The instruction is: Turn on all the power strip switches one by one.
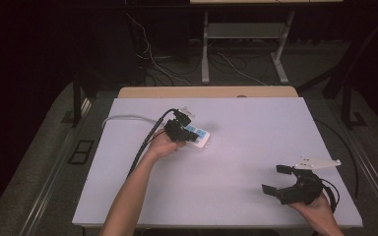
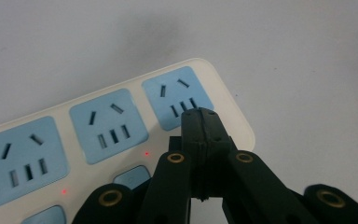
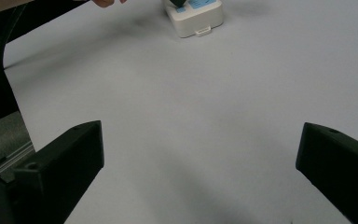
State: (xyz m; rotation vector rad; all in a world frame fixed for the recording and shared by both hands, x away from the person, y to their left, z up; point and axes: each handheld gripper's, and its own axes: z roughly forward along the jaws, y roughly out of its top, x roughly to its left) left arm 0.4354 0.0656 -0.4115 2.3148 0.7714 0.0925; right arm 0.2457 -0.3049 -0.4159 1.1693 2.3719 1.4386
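Observation:
A white power strip [image 1: 200,137] with blue sockets lies on the white table [image 1: 256,128], left of centre; its grey cord [image 1: 123,118] runs off to the left. My left gripper [image 1: 183,132] hovers over it, shut with nothing between its jaws. Up close, the closed tips [image 2: 200,114] sit just above the end blue socket [image 2: 177,93] of the power strip [image 2: 121,130], and small red lights glow beside the switches. My right gripper [image 1: 275,180] rests open near the table's front right corner. Its view has the power strip [image 3: 195,17] far ahead.
A wooden board edge [image 1: 206,92] borders the table's far side. Beyond it stand a desk frame [image 1: 243,44] and loose cables [image 1: 177,64] on the floor. Black cable [image 1: 145,142] trails from my left gripper over the table's left part.

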